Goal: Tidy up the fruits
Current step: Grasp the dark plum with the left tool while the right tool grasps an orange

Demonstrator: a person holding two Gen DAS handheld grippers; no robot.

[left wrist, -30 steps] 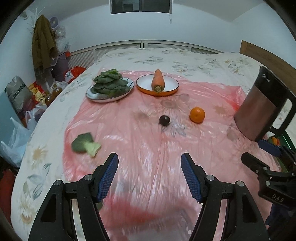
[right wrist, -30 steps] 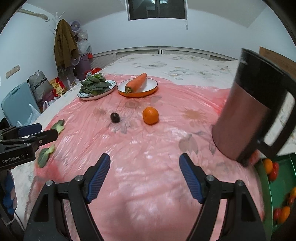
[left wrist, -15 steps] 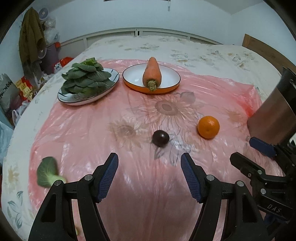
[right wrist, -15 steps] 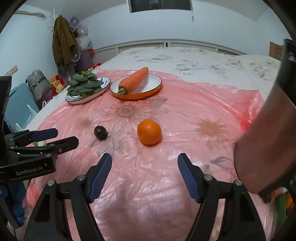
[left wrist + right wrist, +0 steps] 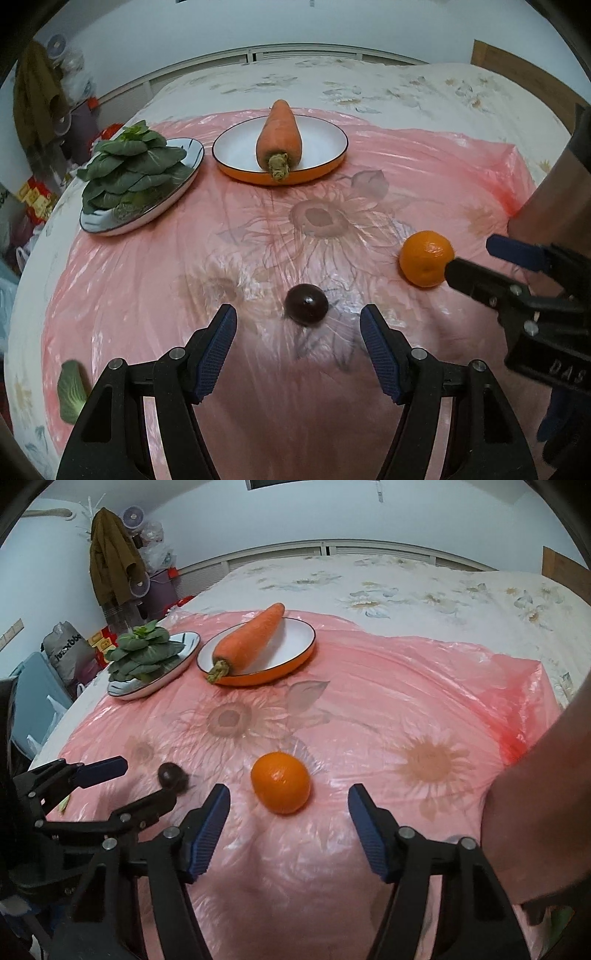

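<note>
A bedroom in somebody's home, pretty clearly. Everything was laid out on a bed (image 5: 424, 587) made up with a flowery quilt, and a pink plastic sheet (image 5: 388, 701) had been spread over it. A brown coat (image 5: 110, 565) was hung on a stand in the corner, with small fans (image 5: 132, 515) and stuffed bags (image 5: 68, 655) piled around it.

The left gripper (image 5: 298, 330) hangs with jaws apart over the pink plastic sheet (image 5: 406, 177). A dark round fruit (image 5: 306, 304) lies just beyond the fingertips, untouched. An orange (image 5: 424, 257) sits to the right beside the right gripper (image 5: 469, 258). Farther back, a carrot (image 5: 279, 138) rests on an orange-rimmed plate (image 5: 236, 147); a leafy-greens plate (image 5: 184, 177) stands left of it.
</note>
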